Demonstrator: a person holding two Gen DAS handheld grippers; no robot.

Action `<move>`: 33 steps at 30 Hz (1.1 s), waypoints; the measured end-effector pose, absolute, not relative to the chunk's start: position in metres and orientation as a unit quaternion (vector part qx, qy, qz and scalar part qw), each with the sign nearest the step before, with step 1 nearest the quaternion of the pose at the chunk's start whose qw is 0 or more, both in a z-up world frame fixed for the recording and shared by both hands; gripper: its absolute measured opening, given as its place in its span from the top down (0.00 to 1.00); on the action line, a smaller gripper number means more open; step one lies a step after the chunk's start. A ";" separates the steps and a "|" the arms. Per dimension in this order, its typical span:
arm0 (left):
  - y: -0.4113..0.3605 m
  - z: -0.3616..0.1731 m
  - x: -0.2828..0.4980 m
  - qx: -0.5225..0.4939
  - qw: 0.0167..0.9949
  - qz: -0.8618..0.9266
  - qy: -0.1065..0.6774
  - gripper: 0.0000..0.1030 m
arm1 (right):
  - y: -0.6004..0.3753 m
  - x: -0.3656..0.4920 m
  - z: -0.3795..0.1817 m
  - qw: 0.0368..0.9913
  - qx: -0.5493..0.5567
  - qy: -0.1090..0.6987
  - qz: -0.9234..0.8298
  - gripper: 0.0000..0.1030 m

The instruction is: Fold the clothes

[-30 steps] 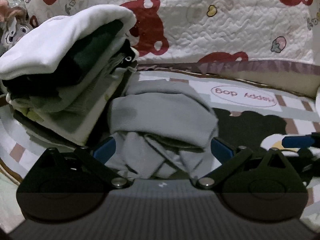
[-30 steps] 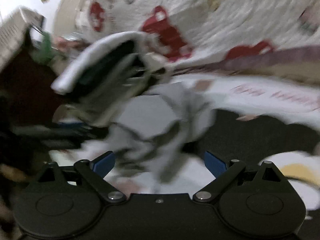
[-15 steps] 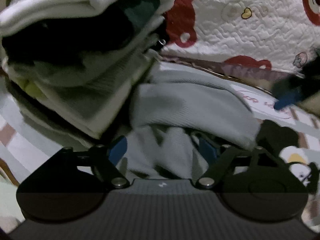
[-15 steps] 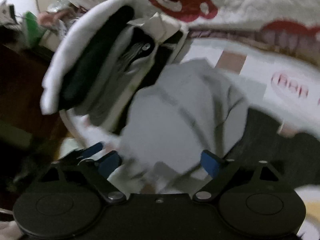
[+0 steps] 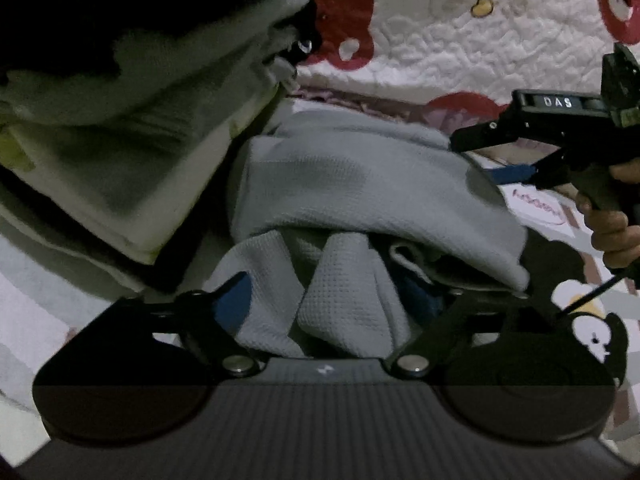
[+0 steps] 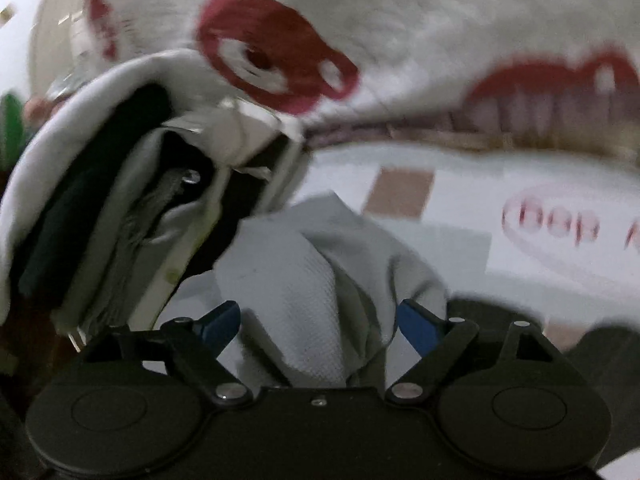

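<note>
A folded grey waffle-knit garment lies on the printed bed sheet, right beside a leaning stack of folded clothes. My left gripper is low at the garment's near edge. Its jaws are opening, with grey folds bunched between the blue pads. My right gripper straddles another part of the grey garment. Those jaws are opening too, with cloth between them and a gap at the left pad. In the left wrist view the right gripper reaches in from the right over the garment, held by a hand.
A white quilt with red bears rises behind the sheet. The stack of folded clothes stands close on the left of both grippers. A dark cartoon print marks the sheet at the right.
Both grippers came down and closer to the grey garment, which now fills the space between their fingers. The right gripper has entered the left wrist view from the right.
</note>
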State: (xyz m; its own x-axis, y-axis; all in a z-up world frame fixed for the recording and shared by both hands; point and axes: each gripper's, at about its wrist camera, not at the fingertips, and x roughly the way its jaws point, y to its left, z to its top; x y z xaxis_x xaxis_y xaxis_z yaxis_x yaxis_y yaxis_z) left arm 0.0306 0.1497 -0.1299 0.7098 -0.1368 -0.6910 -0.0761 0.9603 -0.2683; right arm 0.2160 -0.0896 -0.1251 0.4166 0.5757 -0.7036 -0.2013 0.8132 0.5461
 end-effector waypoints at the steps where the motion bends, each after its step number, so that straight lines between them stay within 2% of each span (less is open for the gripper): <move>1: 0.151 -0.134 0.035 -0.147 0.911 -0.020 0.384 0.19 | -0.088 0.218 -0.132 0.814 0.205 0.491 0.234 0.13; 3: 0.151 -0.141 0.046 -0.147 0.908 -0.025 0.392 0.19 | -0.084 0.221 -0.147 0.803 0.227 0.502 0.228 0.13; 5: 0.148 -0.146 0.052 -0.148 0.907 -0.032 0.393 0.27 | -0.075 0.220 -0.163 0.789 0.242 0.517 0.229 0.13; 6: 0.147 -0.149 0.054 -0.152 0.906 -0.038 0.393 0.44 | -0.071 0.218 -0.170 0.778 0.253 0.523 0.239 0.17; 7: 0.148 -0.151 0.055 -0.157 0.904 -0.045 0.395 0.58 | -0.068 0.214 -0.175 0.765 0.266 0.527 0.257 0.26; 8: 0.149 -0.152 0.056 -0.160 0.903 -0.050 0.397 0.63 | -0.066 0.210 -0.177 0.756 0.275 0.527 0.274 0.49; 9: 0.149 -0.153 0.056 -0.161 0.902 -0.055 0.397 0.72 | -0.065 0.204 -0.173 0.757 0.270 0.519 0.290 0.64; 12: 0.151 -0.150 0.053 -0.172 0.902 -0.072 0.388 0.81 | -0.067 0.187 -0.153 0.768 0.251 0.485 0.335 0.78; 15: 0.150 -0.140 0.050 -0.189 0.900 -0.095 0.380 0.85 | -0.077 0.167 -0.125 0.781 0.243 0.442 0.369 0.81; 21: 0.124 -0.107 0.043 -0.180 0.907 -0.148 0.350 0.87 | -0.116 0.138 -0.090 0.798 0.252 0.404 0.369 0.82; 26: 0.089 -0.070 0.041 -0.135 0.917 -0.197 0.321 0.89 | -0.146 0.119 -0.052 0.831 0.209 0.372 0.355 0.82; 28: 0.074 -0.054 0.041 -0.120 0.920 -0.222 0.300 0.93 | -0.159 0.113 -0.033 0.845 0.192 0.354 0.351 0.82; 33: 0.033 -0.012 0.049 -0.097 0.916 -0.296 0.252 0.93 | -0.199 0.093 0.013 0.879 0.172 0.311 0.319 0.82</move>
